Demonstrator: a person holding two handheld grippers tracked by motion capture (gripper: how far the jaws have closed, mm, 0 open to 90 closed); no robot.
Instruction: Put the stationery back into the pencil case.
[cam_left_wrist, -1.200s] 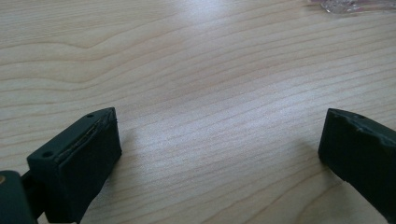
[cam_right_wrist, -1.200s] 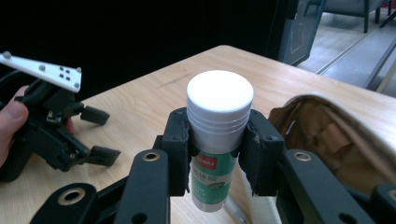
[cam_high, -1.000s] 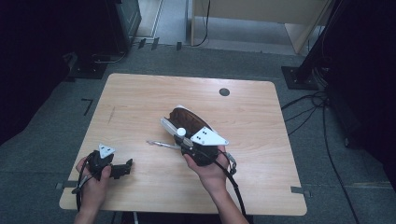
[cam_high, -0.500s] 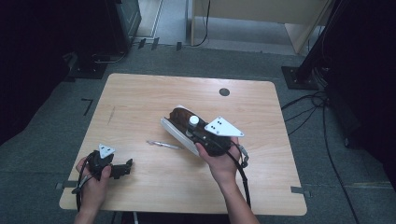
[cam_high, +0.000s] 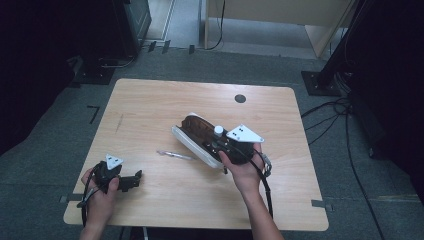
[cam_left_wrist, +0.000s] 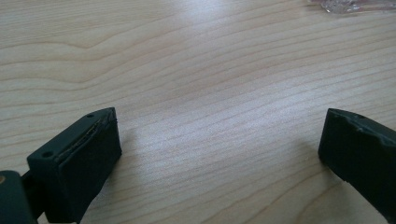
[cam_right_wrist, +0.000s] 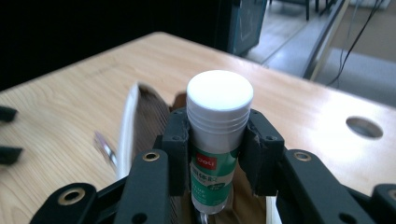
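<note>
Gripping a glue stick (cam_right_wrist: 215, 154) just below its white cap, the right gripper (cam_high: 220, 145) sits right of centre in the high view, over the open case (cam_high: 192, 135). The stick stands upright between the jaws, its green label showing beneath the pads in the right gripper view, with the case's brown lining under it. A pen (cam_high: 175, 155) lies on the tabletop (cam_high: 150, 100) just left of the case. At lower left, the left gripper (cam_high: 135, 181) rests on the wood, its jaws spread wide with nothing between them.
</note>
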